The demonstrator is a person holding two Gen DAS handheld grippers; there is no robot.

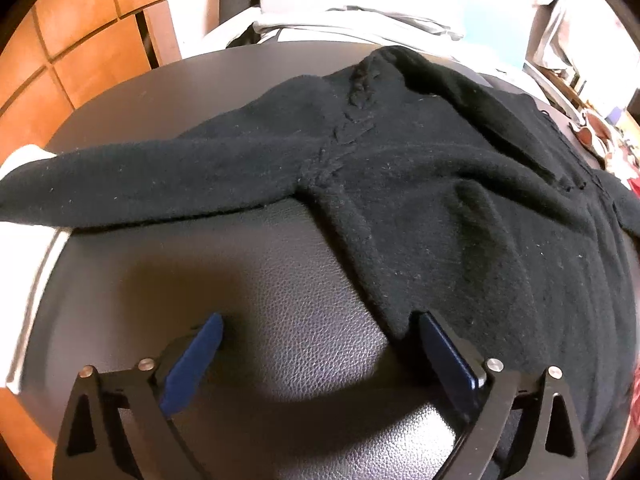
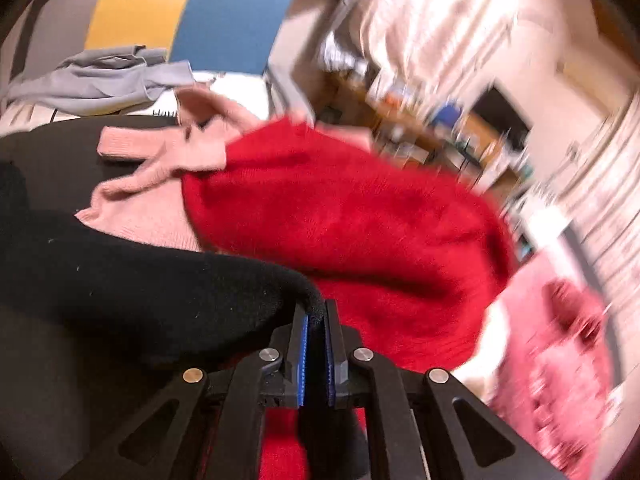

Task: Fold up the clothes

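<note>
I see the black sweater (image 1: 420,184) spread flat on the dark bench (image 1: 248,280), with one sleeve reaching out toward 9 o'clock. My left gripper (image 1: 320,328) has its fingers wide apart over the bench, and the fingertip at 3 o'clock just touches the sweater's bottom corner. My right gripper (image 2: 316,320) has its fingers clamped on a black sweater edge. A red sweater (image 2: 340,220) and a pink sweater (image 2: 160,168) lie behind, toward 12 o'clock.
</note>
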